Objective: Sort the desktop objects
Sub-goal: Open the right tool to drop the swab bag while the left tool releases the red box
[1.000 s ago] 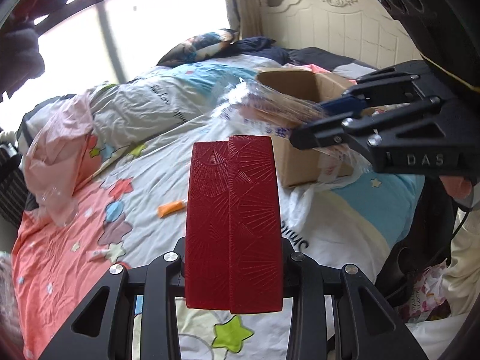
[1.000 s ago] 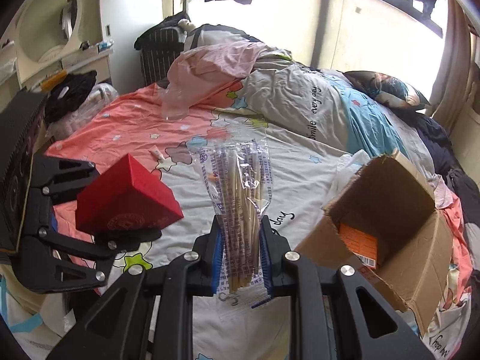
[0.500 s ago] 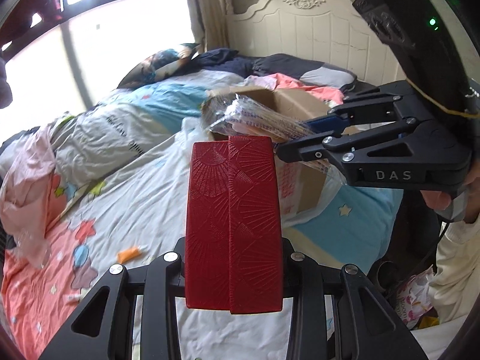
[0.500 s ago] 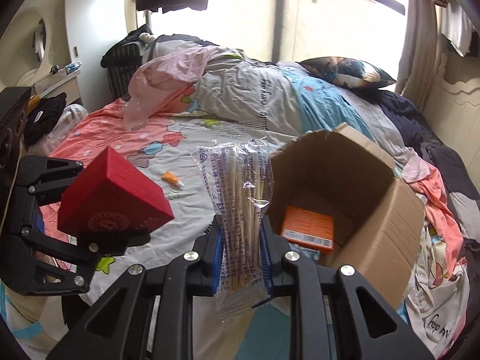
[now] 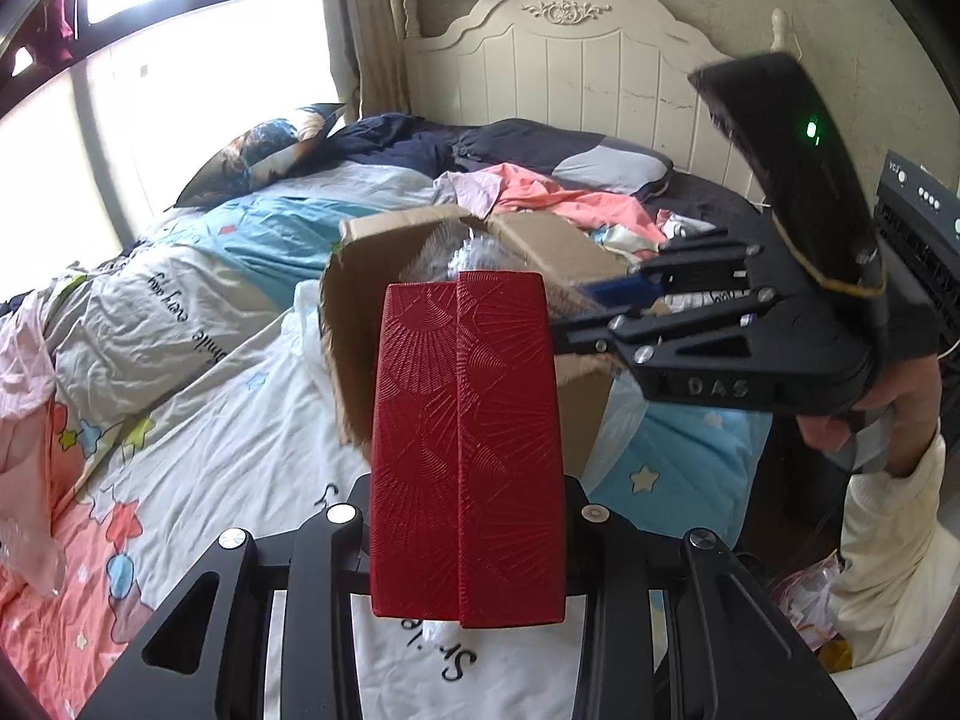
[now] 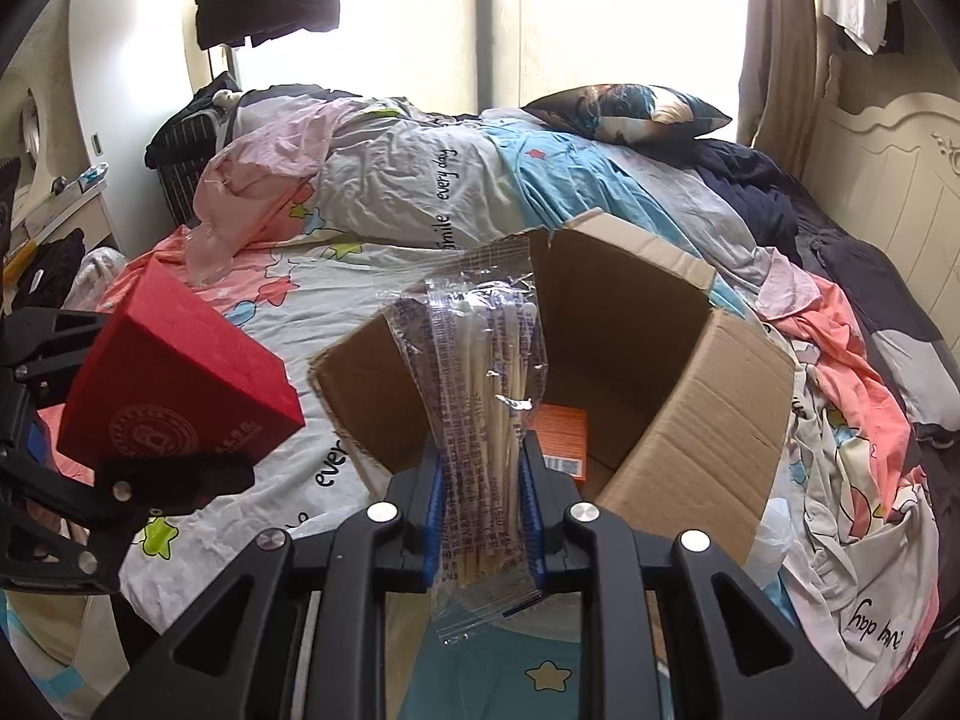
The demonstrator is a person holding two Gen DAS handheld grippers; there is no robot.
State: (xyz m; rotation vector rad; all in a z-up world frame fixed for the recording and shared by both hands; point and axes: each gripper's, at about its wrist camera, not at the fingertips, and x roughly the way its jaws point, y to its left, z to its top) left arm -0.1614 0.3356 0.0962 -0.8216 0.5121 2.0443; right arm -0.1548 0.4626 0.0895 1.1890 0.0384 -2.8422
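Red box (image 5: 468, 450) w/ embossed fan/ray pattern, round crest on one side. Brown cardboard carton (image 6: 690, 384), orange pack (image 6: 558, 438) inside. Clear sachet (image 6: 480, 396) w/ blue print, pale sticks. Bedsheet (image 5: 240, 438): white, pink, blue w/ coloured stars. Cream headboard (image 5: 564, 72).

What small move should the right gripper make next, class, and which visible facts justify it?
Probably ease forward and down a little, then open. The right gripper is shut on the clear packet of sticks, whose top already hangs over the open cardboard box; an orange carton lies inside, so sorted items seem to go there.
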